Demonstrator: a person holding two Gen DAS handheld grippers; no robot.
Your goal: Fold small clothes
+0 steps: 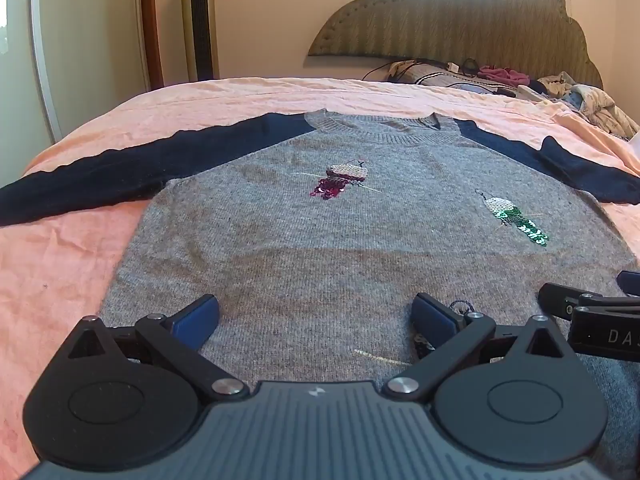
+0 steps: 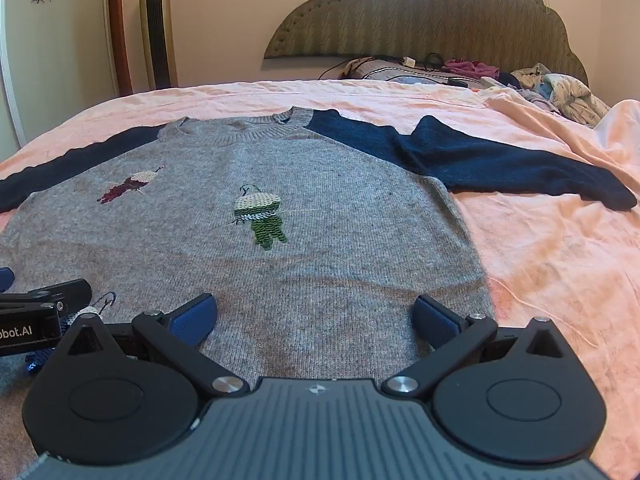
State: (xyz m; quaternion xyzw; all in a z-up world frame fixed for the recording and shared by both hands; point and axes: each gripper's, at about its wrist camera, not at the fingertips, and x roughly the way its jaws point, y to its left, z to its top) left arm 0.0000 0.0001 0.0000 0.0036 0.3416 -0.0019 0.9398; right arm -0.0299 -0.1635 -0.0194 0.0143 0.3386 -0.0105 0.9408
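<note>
Pink sheet (image 1: 248, 96) w/ grey sweater (image 1: 320, 240) flat — headboard (image 1: 460, 20) behind, both grippers' fingers (image 1: 196, 316) spread.

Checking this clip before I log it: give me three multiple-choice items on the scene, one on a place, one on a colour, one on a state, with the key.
1. Where does the sweater lie?
A. flat on the pink sheet
B. over the headboard
C. on the floor

2. What colour are its sleeves?
A. red
B. dark blue
C. white

3. How do both grippers stand?
A. both shut on the hem
B. one open, one shut
C. both open, holding nothing

Key: 1 A, the grey body is spread out on the sheet, neck toward the headboard. 2 B, both sleeves are dark blue against the grey body. 3 C, the left gripper and the right gripper each show jaws wide apart over the lower part of the sweater, with nothing pinched.
</note>
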